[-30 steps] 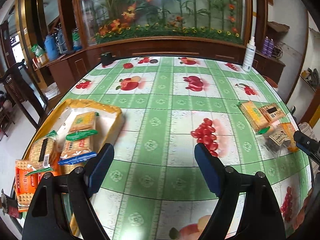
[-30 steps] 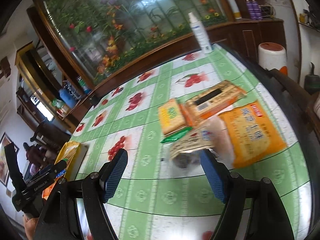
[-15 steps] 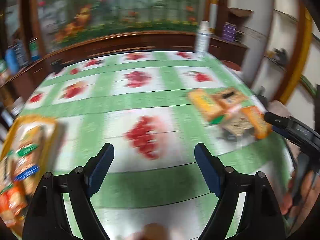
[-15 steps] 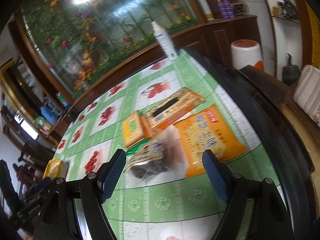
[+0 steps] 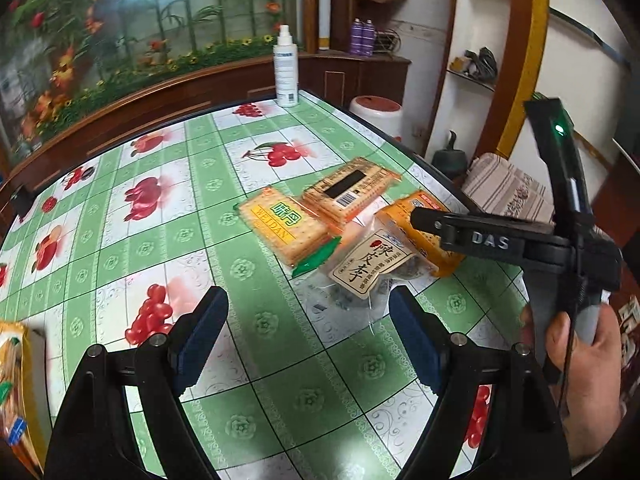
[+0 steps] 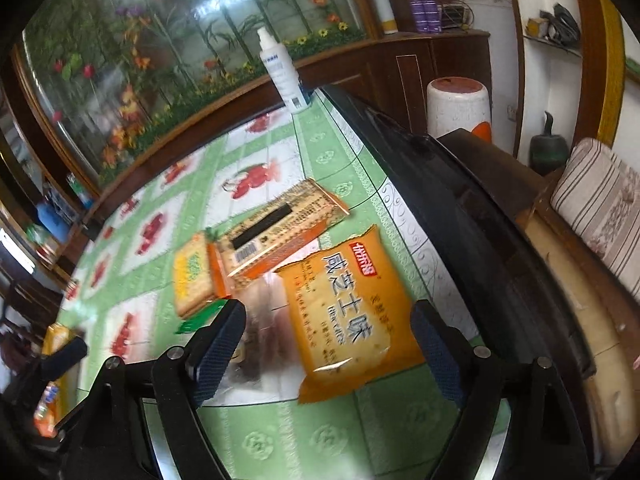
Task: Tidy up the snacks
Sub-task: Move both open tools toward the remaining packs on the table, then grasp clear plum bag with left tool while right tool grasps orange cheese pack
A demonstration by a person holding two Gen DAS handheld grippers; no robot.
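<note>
Round table under a glossy green-and-white checked cloth printed with red fruit (image 5: 256,312). Near its right edge, a touching cluster: yellow cracker pack with green end (image 5: 282,228), tan barcoded cracker pack (image 5: 352,190), orange biscuit bag (image 6: 344,308), clear pouch of dark snacks (image 5: 370,266). White spray bottle (image 5: 286,68) upright at the far edge; yellow tray (image 5: 16,356) at the left edge.

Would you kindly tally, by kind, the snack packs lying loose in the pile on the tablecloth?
Cracker packs: 2 (green-ended pack, barcode pack)
Orange biscuit bag: 1
Clear pouch of dark snacks: 1
Total: 4
</note>
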